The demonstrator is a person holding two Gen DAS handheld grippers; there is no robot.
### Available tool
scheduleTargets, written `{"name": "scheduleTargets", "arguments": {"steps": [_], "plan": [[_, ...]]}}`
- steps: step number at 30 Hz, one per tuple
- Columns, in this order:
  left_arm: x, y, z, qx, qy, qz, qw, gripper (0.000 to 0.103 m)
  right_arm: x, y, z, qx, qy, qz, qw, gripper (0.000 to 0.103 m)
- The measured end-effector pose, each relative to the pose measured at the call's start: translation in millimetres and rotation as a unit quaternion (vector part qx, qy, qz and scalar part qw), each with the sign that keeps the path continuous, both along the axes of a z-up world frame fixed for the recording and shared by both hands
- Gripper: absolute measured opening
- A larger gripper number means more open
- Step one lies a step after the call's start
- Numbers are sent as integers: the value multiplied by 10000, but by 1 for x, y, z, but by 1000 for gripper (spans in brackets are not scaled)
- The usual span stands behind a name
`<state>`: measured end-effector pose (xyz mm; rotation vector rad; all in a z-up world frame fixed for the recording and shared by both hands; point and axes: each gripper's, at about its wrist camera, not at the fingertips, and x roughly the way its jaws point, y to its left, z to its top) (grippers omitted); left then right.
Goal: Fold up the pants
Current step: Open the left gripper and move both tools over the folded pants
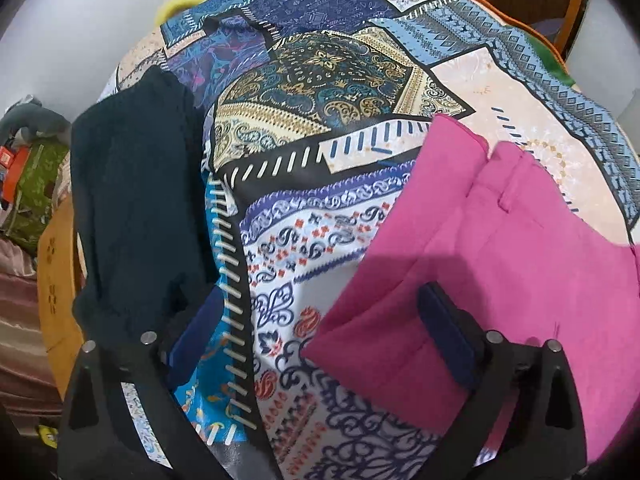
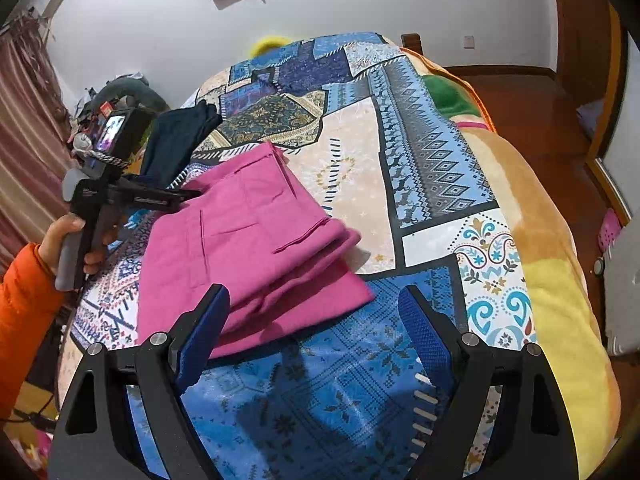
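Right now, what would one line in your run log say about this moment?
pink pants: folded on bed | left gripper: open, empty, at pants' edge | right gripper: open, empty | dark garment: beside

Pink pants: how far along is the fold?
Done: the pink pants lie in a stacked, layered fold on the patterned bedspread; a dark garment lies folded beside them. In hand: nothing. The left gripper and right gripper are open and empty. Left: at most tidying the slightly uneven edges.
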<state>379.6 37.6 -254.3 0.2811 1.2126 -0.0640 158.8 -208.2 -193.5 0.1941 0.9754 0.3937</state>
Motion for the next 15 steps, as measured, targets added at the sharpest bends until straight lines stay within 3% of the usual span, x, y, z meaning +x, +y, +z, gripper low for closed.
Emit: {"name": "scheduleTargets", "arguments": {"steps": [8,15], "plan": [[-56,34,16,-377,-40,78,9993,100,10,15,-6,8,48,192,9998,84],[-98,47,27,-813,-105,443,9956,100,20,30,-14,-93,-8,381,9992,84]]}}
